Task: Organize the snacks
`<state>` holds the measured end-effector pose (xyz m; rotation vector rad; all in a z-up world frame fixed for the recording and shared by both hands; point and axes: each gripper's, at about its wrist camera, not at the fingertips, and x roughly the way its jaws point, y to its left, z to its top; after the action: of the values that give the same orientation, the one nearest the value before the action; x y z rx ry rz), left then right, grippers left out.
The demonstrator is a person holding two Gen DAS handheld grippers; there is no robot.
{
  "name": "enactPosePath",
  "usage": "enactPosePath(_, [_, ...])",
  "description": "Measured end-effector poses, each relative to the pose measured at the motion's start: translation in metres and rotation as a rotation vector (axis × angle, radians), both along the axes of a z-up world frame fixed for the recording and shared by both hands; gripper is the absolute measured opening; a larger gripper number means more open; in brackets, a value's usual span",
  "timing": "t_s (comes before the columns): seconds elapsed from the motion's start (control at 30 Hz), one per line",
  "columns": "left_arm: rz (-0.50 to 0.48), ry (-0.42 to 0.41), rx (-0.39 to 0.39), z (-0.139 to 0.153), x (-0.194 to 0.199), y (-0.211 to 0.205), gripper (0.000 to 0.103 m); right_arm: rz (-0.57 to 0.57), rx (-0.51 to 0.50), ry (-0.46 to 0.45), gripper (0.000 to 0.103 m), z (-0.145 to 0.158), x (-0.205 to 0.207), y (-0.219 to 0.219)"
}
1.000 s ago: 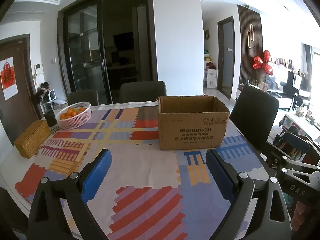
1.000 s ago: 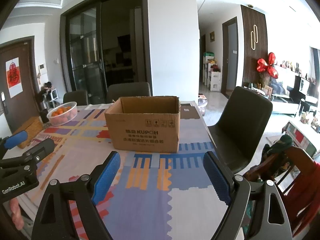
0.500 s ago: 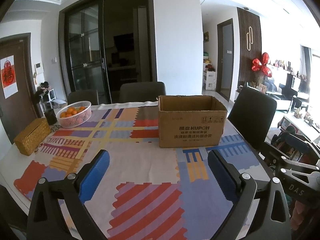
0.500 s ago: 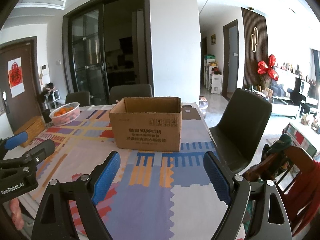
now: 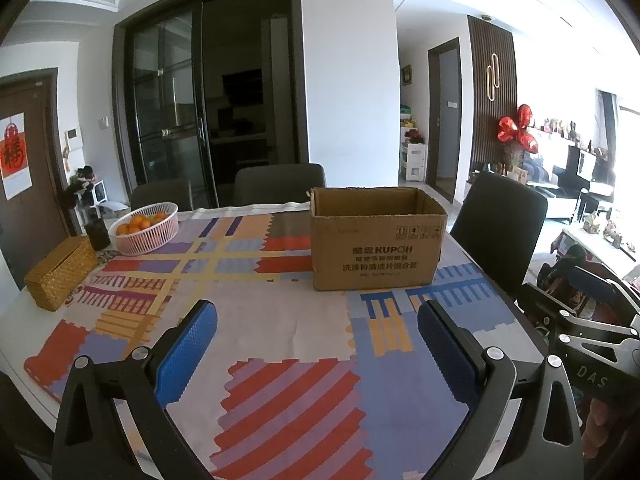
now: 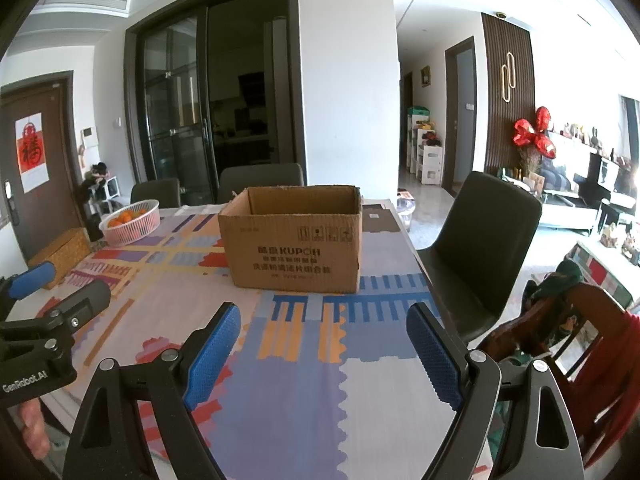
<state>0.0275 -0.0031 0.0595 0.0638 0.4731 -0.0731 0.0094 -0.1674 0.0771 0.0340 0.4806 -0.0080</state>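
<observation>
A dining table [image 5: 280,320] covered with a patchwork-patterned cloth fills the near part of a bright room, with dark chairs around it and glass sliding doors behind. Nearest to view, the left gripper [image 5: 316,320] hangs above the cloth with its blue-padded fingers [image 5: 188,350] spread wide apart, holding nothing and touching nothing. The right gripper [image 6: 322,322] is beside it over the same near edge, its fingers just as wide apart and likewise bare. Farther along the table stands an open cardboard box [image 6: 294,240], upright with dark printing on its front; its inside is hidden by the near wall, so its contents cannot be told. Well to the left of the box lies a woven yellow box [image 5: 60,270] at the table's edge, and beyond it a white basket [image 5: 146,230] holds oranges [image 5: 138,224].
</observation>
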Motion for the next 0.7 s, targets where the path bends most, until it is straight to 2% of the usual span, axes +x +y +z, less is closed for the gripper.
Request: enactPosePath(0.7, [0.0,-0.007,-0.007,0.0034,-0.0049,0.0009,0.103,-0.002,-0.008,0.0,0.086,-0.0041,-0.0031,0.0008])
